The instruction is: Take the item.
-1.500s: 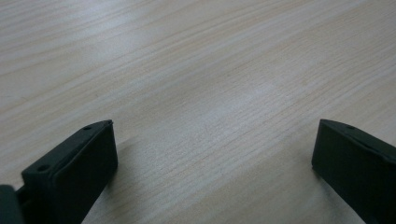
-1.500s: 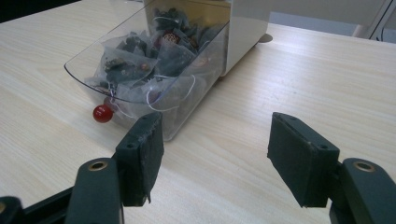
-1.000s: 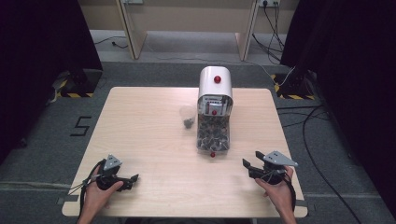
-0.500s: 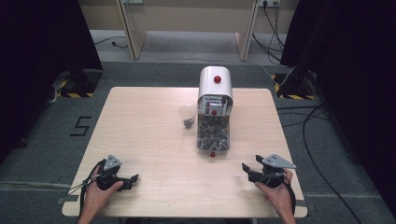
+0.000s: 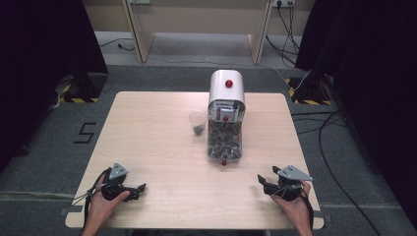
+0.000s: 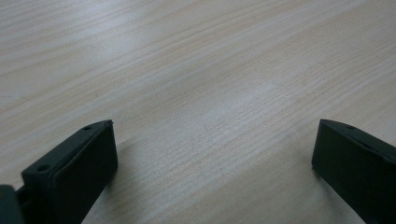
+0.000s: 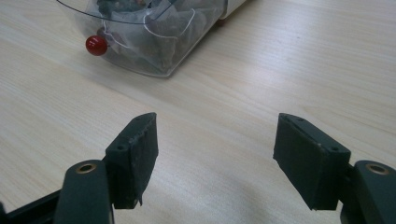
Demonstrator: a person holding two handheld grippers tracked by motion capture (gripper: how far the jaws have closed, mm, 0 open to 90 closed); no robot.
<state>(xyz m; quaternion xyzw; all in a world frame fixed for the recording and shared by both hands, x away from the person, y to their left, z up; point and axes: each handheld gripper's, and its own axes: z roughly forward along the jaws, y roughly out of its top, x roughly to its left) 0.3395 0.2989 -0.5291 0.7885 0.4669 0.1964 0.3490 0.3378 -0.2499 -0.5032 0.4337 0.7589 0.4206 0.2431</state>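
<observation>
Nothing much has moved; only my right gripper (image 5: 261,183) has just spread its jaws wider, nothing between them. On the table (image 5: 147,128), the white dispenser (image 5: 226,89) with its clear bin (image 7: 149,42) stands mid-table, well ahead. A small clear cup (image 5: 197,121), perhaps holding dark bits, sits just left of it. My left gripper (image 5: 142,187) gapes empty near the front edge, bare wood around.

The table (image 5: 147,128) is pale wood with a fine straight grain, standing on grey carpet (image 5: 44,162). The dispenser (image 5: 226,88) has a white hood with a red knob (image 5: 228,83), and its clear bin (image 5: 224,142), full of dark bits, ends in another red knob (image 7: 96,45). Both grippers (image 5: 135,189) (image 5: 265,182) are black with grey top plates.
</observation>
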